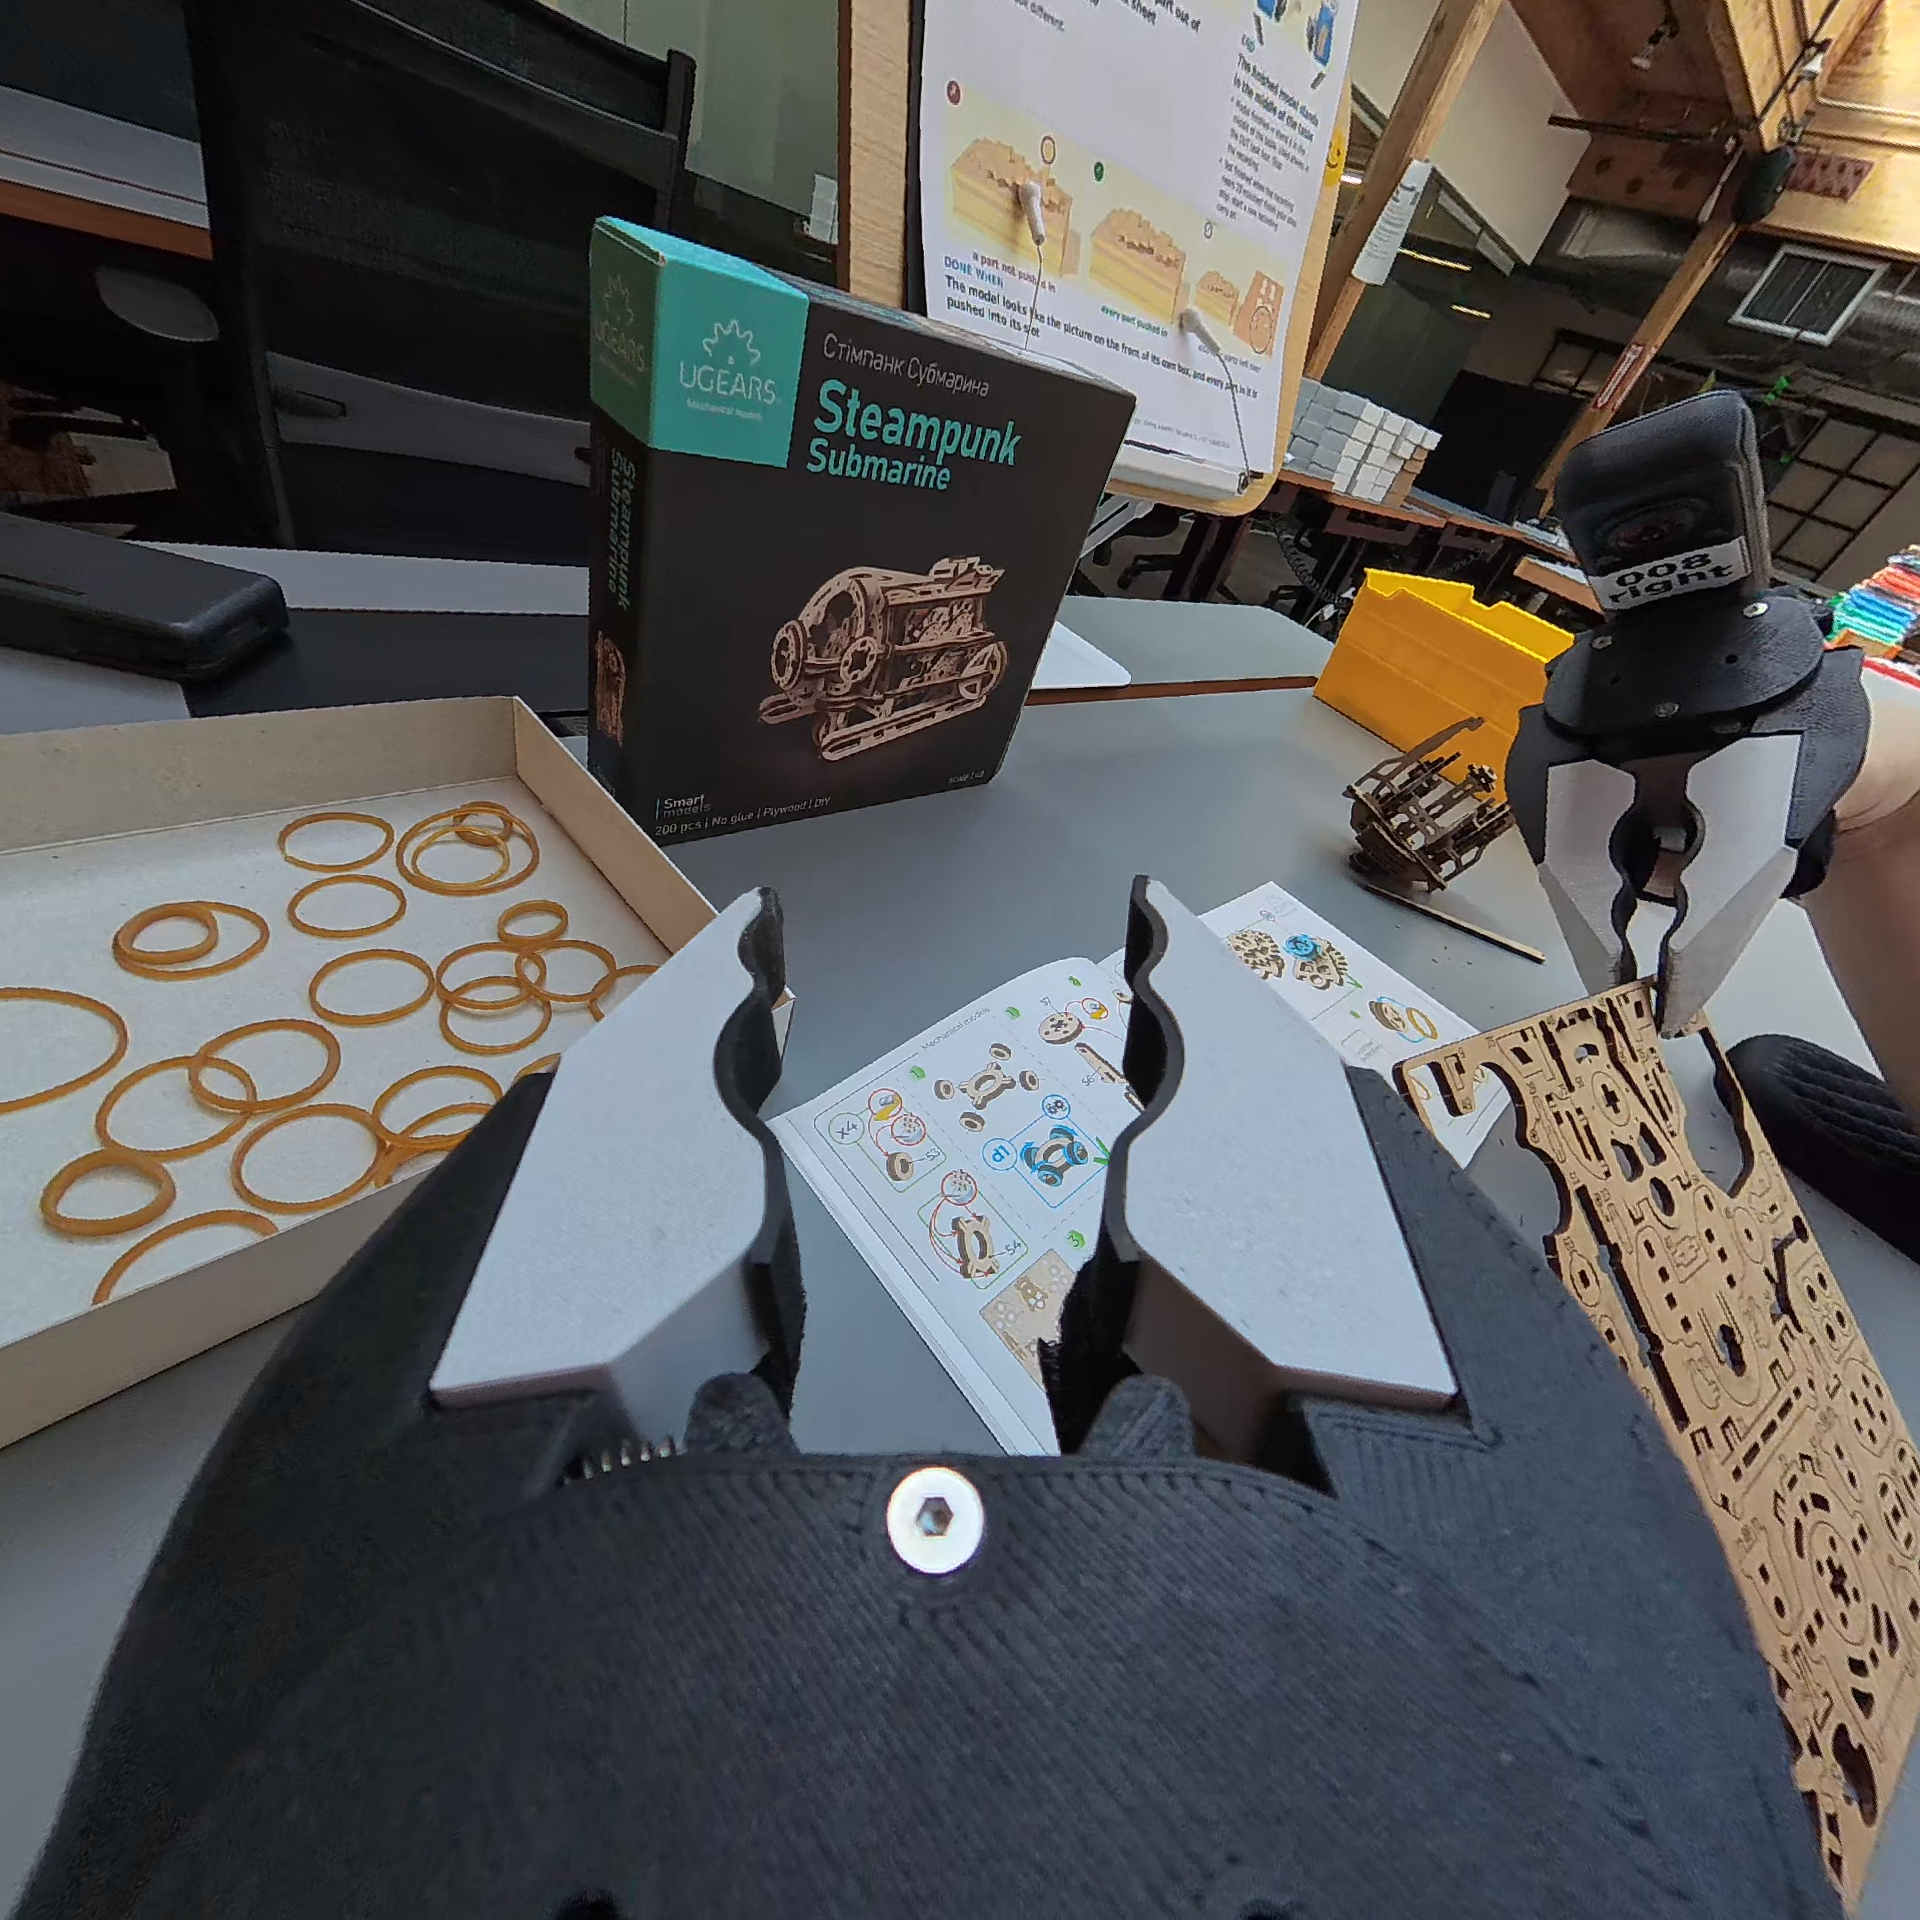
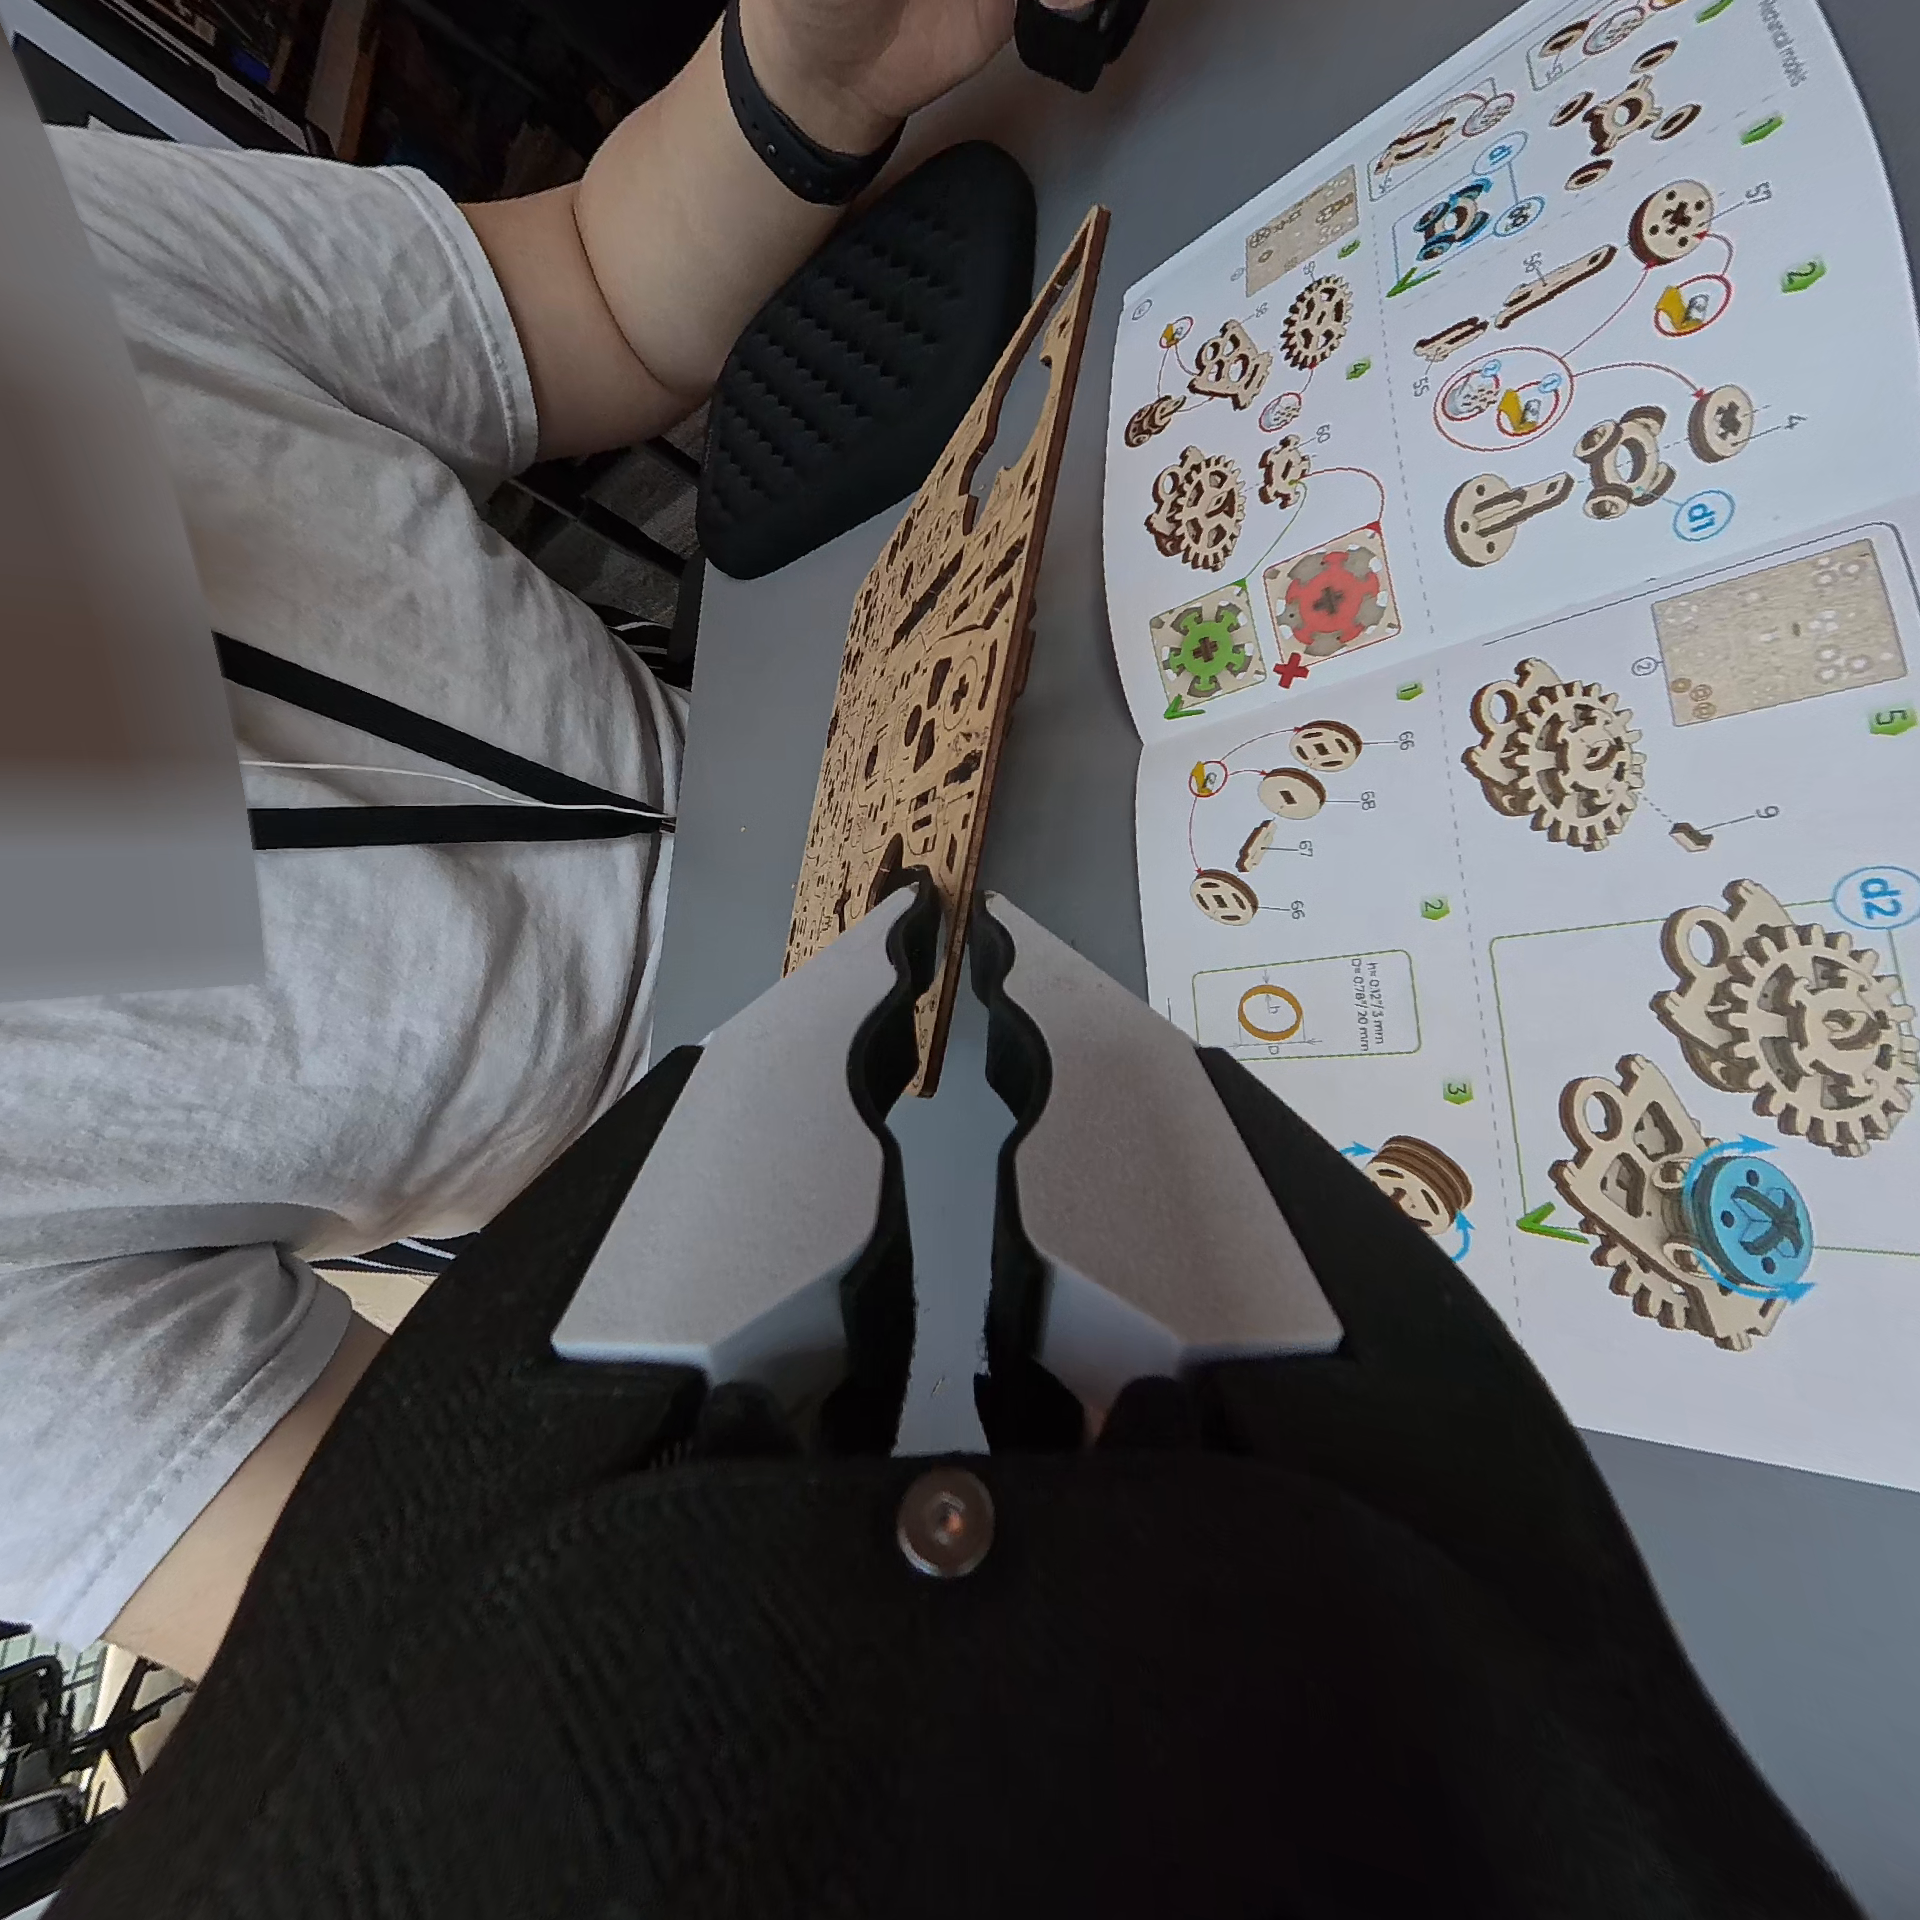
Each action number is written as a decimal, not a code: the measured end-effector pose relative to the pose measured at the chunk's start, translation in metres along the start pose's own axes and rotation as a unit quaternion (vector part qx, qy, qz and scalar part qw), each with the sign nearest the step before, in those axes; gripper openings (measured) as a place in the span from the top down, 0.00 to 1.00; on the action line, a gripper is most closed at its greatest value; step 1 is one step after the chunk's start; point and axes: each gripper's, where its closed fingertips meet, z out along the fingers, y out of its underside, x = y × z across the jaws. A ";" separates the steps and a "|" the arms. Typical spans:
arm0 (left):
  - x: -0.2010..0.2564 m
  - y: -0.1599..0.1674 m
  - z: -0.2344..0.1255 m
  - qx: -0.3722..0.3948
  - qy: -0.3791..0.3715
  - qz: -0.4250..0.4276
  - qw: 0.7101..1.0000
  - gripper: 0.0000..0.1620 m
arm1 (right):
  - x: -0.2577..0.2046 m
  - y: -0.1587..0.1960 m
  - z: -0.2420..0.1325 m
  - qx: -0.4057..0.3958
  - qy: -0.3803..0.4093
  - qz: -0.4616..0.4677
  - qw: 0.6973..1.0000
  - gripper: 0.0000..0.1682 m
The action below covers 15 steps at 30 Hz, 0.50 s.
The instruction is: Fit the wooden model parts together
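My right gripper (image 2: pixel 954 914) is shut on the top corner of a laser-cut plywood parts sheet (image 2: pixel 935 644) and holds it on edge, tilted above the grey table. The sheet (image 1: pixel 1704 1351) and the right gripper (image 1: pixel 1652 987) also show at the right of the left wrist view. My left gripper (image 1: pixel 956 914) is open and empty, above the open instruction booklet (image 1: pixel 987 1143). A partly built dark wooden model (image 1: pixel 1423 821) sits on the table beyond the booklet, with a thin wooden stick beside it.
A shallow cardboard tray (image 1: pixel 582 769) with several rubber bands (image 1: pixel 343 987) lies at the left. The model's dark box (image 1: pixel 831 540) stands behind. A yellow bin (image 1: pixel 1434 655) is at the far right. A black padded rest (image 2: pixel 862 364) and the person's arm (image 2: pixel 675 239) are near the sheet. The gap from one gripper's tips to the other's is roughly 25 cm.
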 end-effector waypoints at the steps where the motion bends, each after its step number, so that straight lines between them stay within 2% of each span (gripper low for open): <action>1: 0.000 -0.001 0.000 0.001 0.000 -0.001 1.000 0.60 | 0.000 0.000 0.000 0.001 0.000 0.000 1.000 0.98; 15: 0.001 0.000 0.000 -0.003 0.001 0.005 1.000 0.59 | 0.003 0.000 0.004 -0.002 -0.003 0.003 1.000 0.98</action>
